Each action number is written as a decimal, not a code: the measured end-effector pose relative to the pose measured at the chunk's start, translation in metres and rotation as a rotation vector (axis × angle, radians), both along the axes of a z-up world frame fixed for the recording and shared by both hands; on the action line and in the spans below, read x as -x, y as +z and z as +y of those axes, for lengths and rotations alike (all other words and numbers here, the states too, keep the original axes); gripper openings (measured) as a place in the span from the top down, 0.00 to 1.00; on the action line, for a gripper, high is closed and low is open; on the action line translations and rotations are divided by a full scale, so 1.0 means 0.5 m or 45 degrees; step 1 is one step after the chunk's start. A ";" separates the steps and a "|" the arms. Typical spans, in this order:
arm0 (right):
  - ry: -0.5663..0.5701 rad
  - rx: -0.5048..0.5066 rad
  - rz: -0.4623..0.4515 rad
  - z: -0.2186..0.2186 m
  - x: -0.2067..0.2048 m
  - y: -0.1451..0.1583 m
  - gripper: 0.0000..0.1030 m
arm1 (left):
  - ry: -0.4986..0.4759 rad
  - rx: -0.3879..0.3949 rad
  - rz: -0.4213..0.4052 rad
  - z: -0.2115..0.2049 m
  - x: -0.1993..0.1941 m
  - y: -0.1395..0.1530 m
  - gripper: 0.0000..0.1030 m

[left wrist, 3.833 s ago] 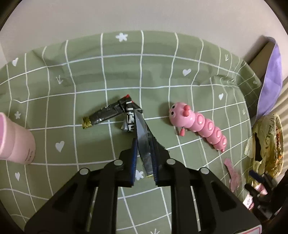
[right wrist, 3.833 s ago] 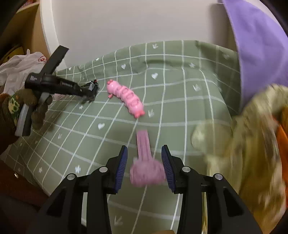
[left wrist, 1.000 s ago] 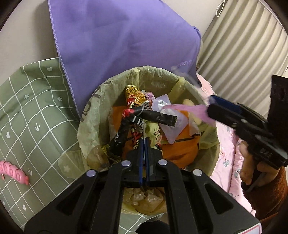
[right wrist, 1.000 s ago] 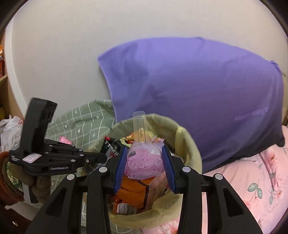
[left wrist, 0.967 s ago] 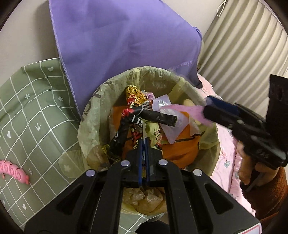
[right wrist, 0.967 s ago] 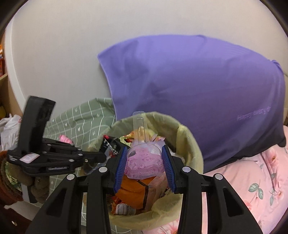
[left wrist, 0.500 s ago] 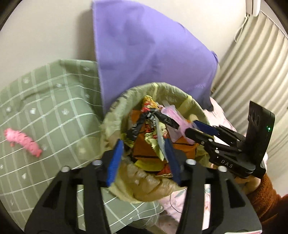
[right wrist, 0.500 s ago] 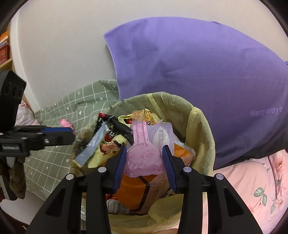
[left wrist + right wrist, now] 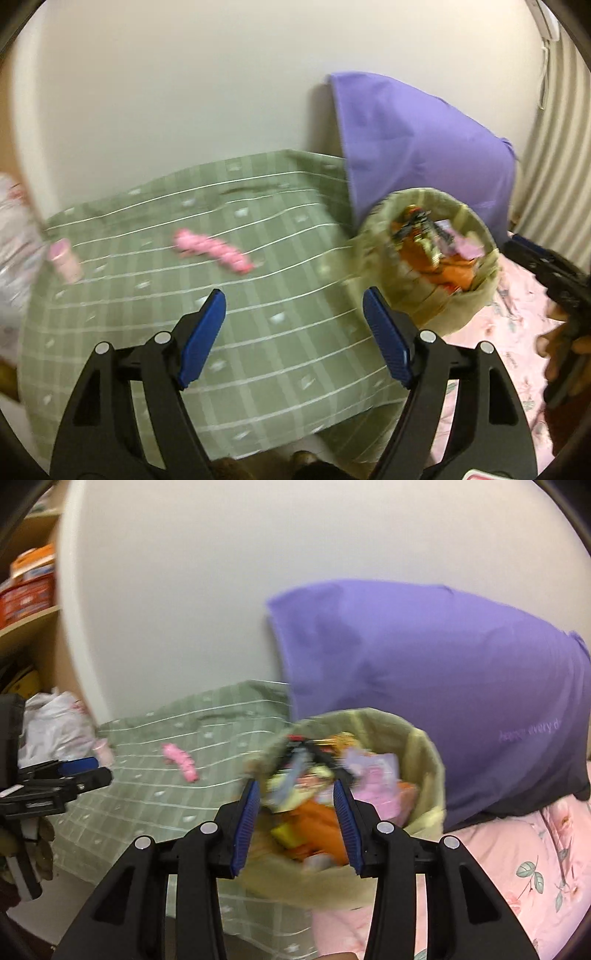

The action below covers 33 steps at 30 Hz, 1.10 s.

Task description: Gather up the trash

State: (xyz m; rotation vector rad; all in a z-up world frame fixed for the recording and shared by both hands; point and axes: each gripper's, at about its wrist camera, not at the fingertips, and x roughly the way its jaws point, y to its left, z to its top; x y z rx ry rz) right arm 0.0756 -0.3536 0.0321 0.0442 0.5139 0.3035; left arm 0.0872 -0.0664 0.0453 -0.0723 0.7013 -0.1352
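Observation:
The trash bin [image 9: 454,306] [image 9: 424,746], lined with a yellowish bag, stands full of wrappers at the green cloth's right end. A dark wrapper [image 9: 306,747] and a pink piece [image 9: 373,782] lie on top of the heap. My left gripper [image 9: 293,295] hangs over the green checked cloth [image 9: 280,332], left of the bin; its jaws are opening wide with nothing between them. It also shows at the left edge of the right wrist view as the left gripper [image 9: 99,770]. My right gripper [image 9: 295,786] stands open in front of the bin, holding nothing.
A pink caterpillar toy [image 9: 214,251] and a pink cup [image 9: 64,258] lie on the cloth. A purple pillow [image 9: 443,664] leans on the wall behind the bin. Pink floral bedding [image 9: 517,867] lies at right, and a white plastic bag [image 9: 55,723] and shelves at far left.
The left gripper let the dark wrapper go into the bin, opened wide and swung left over the cloth. The right gripper drew back; the pink piece now lies in the bin.

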 end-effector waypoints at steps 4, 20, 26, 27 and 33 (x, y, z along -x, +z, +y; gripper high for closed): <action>0.045 -0.025 0.004 0.064 0.053 0.001 0.61 | 0.079 -0.069 -0.034 0.049 0.084 -0.005 0.29; 0.151 0.015 0.048 0.256 0.182 -0.053 0.61 | 0.260 -0.205 -0.060 0.103 0.242 -0.014 0.30; 0.154 0.009 0.040 0.264 0.196 -0.054 0.61 | 0.265 -0.209 -0.089 0.106 0.268 -0.002 0.30; 0.153 0.013 0.035 0.264 0.198 -0.054 0.61 | 0.268 -0.206 -0.093 0.107 0.271 0.001 0.30; 0.156 0.014 0.013 0.273 0.211 -0.047 0.61 | 0.264 -0.209 -0.109 0.111 0.279 0.009 0.30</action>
